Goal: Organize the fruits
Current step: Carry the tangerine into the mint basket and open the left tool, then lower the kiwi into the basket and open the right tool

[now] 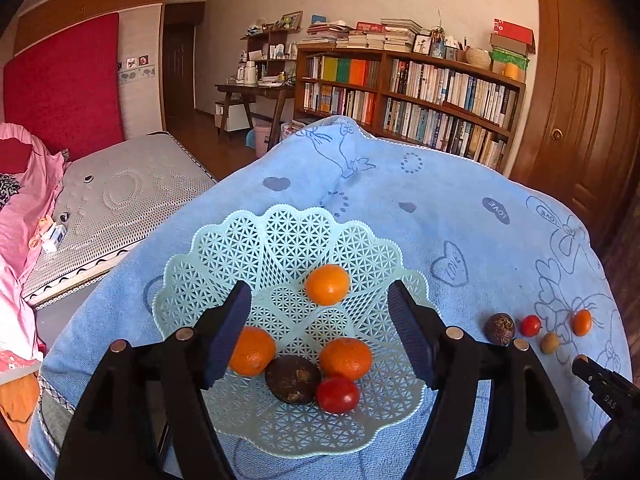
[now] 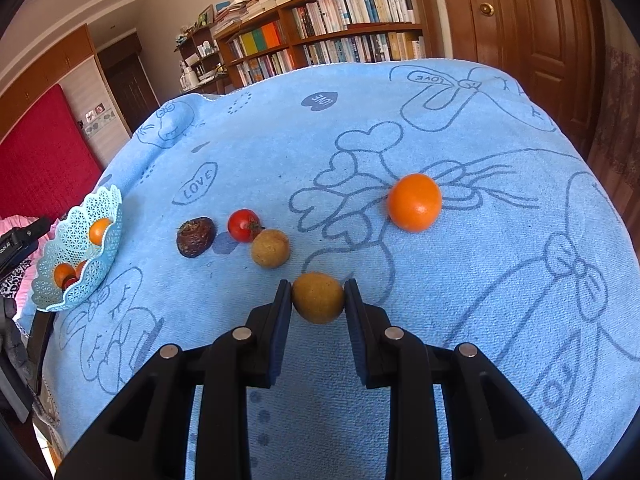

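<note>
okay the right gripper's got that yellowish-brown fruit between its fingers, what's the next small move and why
Probably lift it a little off the blue towel, then carry it left toward the basket. The right gripper looks closed on the yellowish-brown fruit, and the basket already holds fruit.

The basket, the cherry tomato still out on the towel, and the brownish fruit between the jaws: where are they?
basket [image 1: 224,248]: left wrist view, bare lattice wall.
cherry tomato [image 2: 243,225]: right wrist view, red skin.
brownish fruit [image 2: 318,298]: right wrist view, its middle.
</note>
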### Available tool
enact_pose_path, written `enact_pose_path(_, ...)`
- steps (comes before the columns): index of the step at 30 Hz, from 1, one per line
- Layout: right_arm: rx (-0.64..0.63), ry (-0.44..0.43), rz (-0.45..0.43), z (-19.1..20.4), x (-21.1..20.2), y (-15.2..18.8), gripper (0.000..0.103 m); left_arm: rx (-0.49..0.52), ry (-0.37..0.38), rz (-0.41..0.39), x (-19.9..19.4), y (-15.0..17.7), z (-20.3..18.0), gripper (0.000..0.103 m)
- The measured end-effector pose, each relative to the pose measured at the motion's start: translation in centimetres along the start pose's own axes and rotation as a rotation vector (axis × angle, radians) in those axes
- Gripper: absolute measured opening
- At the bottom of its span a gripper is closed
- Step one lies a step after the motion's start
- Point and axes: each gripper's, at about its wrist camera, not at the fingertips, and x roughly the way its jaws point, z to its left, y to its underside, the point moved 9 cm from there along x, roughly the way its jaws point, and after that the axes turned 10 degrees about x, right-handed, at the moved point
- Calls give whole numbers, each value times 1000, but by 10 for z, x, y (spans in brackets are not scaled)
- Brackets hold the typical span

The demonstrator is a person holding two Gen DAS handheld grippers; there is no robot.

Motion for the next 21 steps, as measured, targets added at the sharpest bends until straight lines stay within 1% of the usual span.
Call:
enact_pose_path(10, -70, -84, 18, 60, -1, 6, 27, -49, -22, -21, -5, 1, 29, 77)
enact_pose_path(21, -182, -193, 47, 145, 6, 16, 27, -61, -49, -42, -8, 5, 48, 82)
